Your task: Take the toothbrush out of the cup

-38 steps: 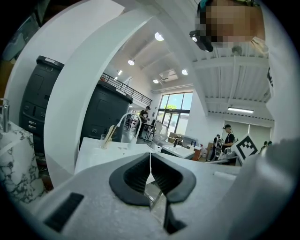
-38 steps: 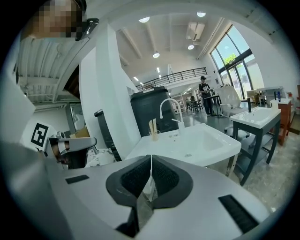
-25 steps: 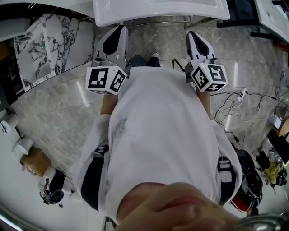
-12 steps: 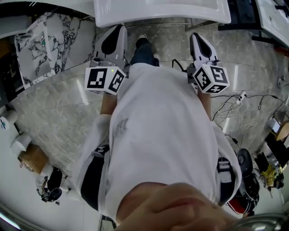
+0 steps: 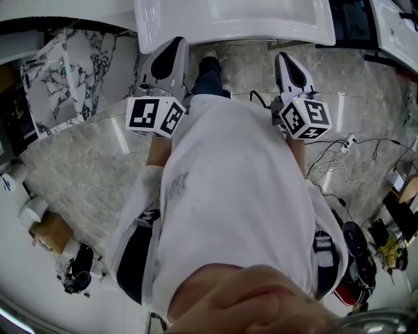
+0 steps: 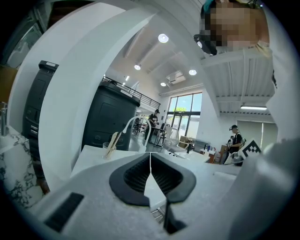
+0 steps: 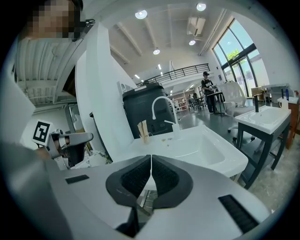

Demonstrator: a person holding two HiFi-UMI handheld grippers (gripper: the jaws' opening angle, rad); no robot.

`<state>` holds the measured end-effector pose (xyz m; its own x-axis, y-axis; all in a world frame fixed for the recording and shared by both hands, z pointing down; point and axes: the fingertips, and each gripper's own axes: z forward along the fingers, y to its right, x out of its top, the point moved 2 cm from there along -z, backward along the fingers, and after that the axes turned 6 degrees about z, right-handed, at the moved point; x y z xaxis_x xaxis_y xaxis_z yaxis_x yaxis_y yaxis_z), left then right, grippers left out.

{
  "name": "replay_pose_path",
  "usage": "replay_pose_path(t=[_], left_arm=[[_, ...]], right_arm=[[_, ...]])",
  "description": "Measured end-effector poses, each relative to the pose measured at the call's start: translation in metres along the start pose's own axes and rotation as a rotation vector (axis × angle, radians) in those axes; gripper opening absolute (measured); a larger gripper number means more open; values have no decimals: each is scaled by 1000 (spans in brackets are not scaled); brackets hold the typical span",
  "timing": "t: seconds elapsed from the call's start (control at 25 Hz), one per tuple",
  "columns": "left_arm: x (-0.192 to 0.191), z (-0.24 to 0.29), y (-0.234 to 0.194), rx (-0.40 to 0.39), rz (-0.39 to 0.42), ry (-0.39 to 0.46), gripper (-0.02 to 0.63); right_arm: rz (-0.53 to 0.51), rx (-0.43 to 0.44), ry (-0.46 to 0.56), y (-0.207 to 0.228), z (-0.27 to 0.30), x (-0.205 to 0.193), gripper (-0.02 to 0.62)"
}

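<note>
As seen from the head view:
- Left gripper [image 5: 176,42] and right gripper [image 5: 283,57] held side by side in front of a white shirt [image 5: 235,196].
- Both aimed at the white sink [image 5: 235,19] along the top edge.
- One marker cube [image 5: 155,114] at the rear of the left gripper, another at the rear of the right.
- Shoe [image 5: 209,60] between the grippers.
- Marble floor [image 5: 78,163] beneath, cables [image 5: 343,145] trailing at right.

As seen from the left gripper view:
- Left gripper [image 6: 150,155] with jaws fully closed, ribbed pads meeting along one thin seam, nothing held.
- Cup [image 6: 109,149] standing on the flat back of the sink [image 6: 89,161], well apart from the jaws, up and to their left.
- Toothbrush [image 6: 114,140] upright in the cup, pale handle leaning slightly.
- Curved white faucet [image 6: 136,123] just right of the cup.
- Black cabinet [image 6: 110,115] behind.

As seen from the right gripper view:
- Right gripper [image 7: 151,158] likewise with jaws closed tip to tip, empty.
- Sink [image 7: 206,152] directly ahead, basin to the right.
- Cup [image 7: 143,137] on the sink's back ledge, just left of the faucet [image 7: 164,107], well clear of the jaws.
- Toothbrush [image 7: 142,127] standing in the cup.
- Left gripper [image 7: 70,139] at the left edge.
- Second sink [image 7: 265,115] on dark legs at far right.
</note>
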<state>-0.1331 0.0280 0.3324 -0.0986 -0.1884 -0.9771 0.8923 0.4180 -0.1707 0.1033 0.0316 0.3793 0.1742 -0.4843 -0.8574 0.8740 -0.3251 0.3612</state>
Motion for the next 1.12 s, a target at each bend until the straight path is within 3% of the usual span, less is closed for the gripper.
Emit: replay_pose_path(t=[0.52,1.12], left_arm=[[36,92,-75,-27,-2,10,18],[39,145,-145,-50,-25,-17,18]], right_arm=[[-18,-15,10,1,98,65,15],[-12,-37,-17,-8,183,85,15]])
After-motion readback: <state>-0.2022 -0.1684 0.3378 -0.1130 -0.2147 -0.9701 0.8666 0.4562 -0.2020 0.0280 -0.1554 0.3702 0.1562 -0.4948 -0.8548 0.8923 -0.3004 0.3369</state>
